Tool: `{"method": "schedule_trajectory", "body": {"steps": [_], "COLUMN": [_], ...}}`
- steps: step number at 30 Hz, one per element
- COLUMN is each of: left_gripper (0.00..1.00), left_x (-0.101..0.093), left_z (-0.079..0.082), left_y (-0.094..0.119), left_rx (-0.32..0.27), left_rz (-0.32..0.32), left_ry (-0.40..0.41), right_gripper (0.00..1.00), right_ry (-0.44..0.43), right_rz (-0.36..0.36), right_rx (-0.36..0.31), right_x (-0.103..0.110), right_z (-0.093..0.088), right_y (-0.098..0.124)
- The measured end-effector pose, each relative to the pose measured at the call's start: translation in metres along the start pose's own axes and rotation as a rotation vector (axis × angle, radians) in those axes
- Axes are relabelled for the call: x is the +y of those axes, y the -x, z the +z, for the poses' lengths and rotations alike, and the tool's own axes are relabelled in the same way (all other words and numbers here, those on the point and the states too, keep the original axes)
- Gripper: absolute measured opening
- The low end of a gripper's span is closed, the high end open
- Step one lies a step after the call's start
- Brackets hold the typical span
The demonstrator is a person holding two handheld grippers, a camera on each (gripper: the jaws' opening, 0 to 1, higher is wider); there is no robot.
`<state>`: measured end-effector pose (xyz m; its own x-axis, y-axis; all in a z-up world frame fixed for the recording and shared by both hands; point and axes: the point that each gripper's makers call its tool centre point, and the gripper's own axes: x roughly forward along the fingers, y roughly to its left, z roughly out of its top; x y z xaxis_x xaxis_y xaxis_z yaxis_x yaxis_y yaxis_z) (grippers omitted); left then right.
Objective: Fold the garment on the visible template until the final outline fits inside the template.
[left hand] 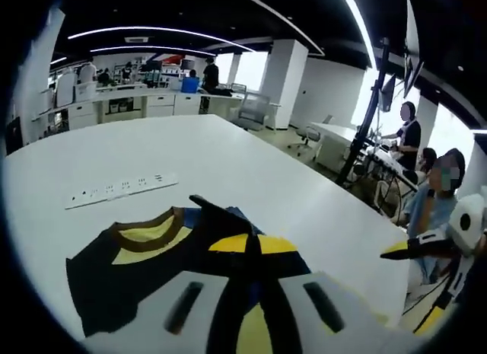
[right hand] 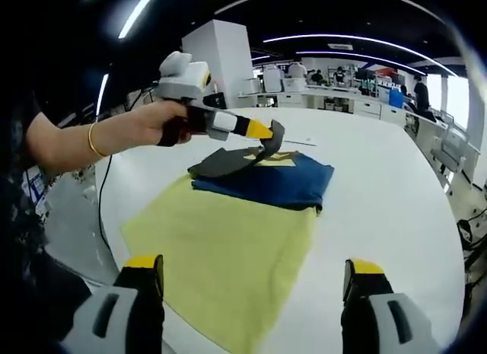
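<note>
White table (right hand: 396,194): navy-and-yellow T-shirt (right hand: 266,179), partly folded, lying on the far edge of the yellow template (right hand: 228,255). Left gripper (right hand: 268,143) (held in a hand (right hand: 163,124)) pinching a lifted dark flap of the shirt, apparently a sleeve. Right gripper (right hand: 251,282) jaws spread wide, holding nothing. Power strip (left hand: 122,189) beyond the shirt.

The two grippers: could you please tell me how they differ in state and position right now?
The left gripper is shut on a flap of the garment, lifting it off the yellow template; the right gripper is open and holds nothing. The left sits over the garment; the right hangs back at the template's near edge. Both have yellow-tipped black jaws.
</note>
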<state>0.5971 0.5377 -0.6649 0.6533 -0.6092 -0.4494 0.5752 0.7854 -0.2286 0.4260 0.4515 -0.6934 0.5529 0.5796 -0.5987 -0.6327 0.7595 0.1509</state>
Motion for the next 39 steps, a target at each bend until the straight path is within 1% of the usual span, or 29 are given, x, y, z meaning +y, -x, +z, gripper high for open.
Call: {"method": "schedule_trajectory", "body": {"steps": [3,4,8,11,15,18,20,22,25,26,29,31,34,37,39], "left_gripper": [0.00,0.00,0.00,0.00,0.00,0.00,0.01,0.11,0.32,0.40,0.55,0.63,0.72,0.82,0.87], "left_x": [-0.010,-0.015,-0.025,-0.028,-0.030,-0.033,-0.034,-0.033,-0.027,-0.025,-0.012,-0.005,0.005,0.014,0.018], "left_z": [-0.009,-0.011,-0.016,-0.022,-0.028,-0.035,-0.039,-0.044,-0.045,-0.046,-0.043,-0.041,-0.037,-0.033,-0.031], "left_y": [-0.009,-0.011,-0.019,-0.025,-0.033,-0.039,-0.041,-0.040,-0.036,-0.034,-0.028,-0.024,-0.016,-0.010,-0.006], "left_rx": [0.016,0.017,0.033,0.046,0.056,0.078,0.080,0.098,0.083,0.080,0.065,0.053,0.036,0.028,0.020], "left_rz": [-0.022,-0.040,-0.054,-0.062,-0.056,-0.067,-0.073,-0.066,-0.041,-0.032,0.005,0.019,0.044,0.064,0.076], "left_ry": [-0.009,-0.012,-0.023,-0.025,-0.012,-0.016,-0.030,-0.059,-0.101,-0.103,-0.109,-0.117,-0.143,-0.136,-0.137], "right_gripper": [0.99,0.99,0.99,0.99,0.99,0.99,0.99,0.99,0.99,0.99,0.99,0.99,0.99,0.99,0.98], "right_ry": [-0.012,-0.016,-0.023,-0.032,-0.037,-0.041,-0.045,-0.048,-0.053,-0.053,-0.048,-0.047,-0.044,-0.048,-0.050], "right_rz": [-0.005,-0.008,-0.012,-0.016,-0.023,-0.028,-0.032,-0.035,-0.032,-0.030,-0.024,-0.019,-0.015,-0.009,-0.005], "right_rx": [0.004,0.005,0.010,0.012,0.013,0.013,0.012,0.011,0.010,0.011,0.013,0.009,0.005,-0.001,-0.004], "right_x": [-0.002,-0.003,-0.004,-0.005,-0.008,-0.010,-0.011,-0.011,-0.011,-0.011,-0.011,-0.010,-0.010,-0.010,-0.009], "right_z": [-0.004,-0.005,-0.008,-0.010,-0.011,-0.012,-0.013,-0.013,-0.013,-0.013,-0.012,-0.009,-0.006,-0.004,-0.002], "right_y": [0.000,0.000,0.000,0.001,0.002,0.003,0.003,0.003,0.001,0.001,-0.002,-0.004,-0.006,-0.008,-0.010]}}
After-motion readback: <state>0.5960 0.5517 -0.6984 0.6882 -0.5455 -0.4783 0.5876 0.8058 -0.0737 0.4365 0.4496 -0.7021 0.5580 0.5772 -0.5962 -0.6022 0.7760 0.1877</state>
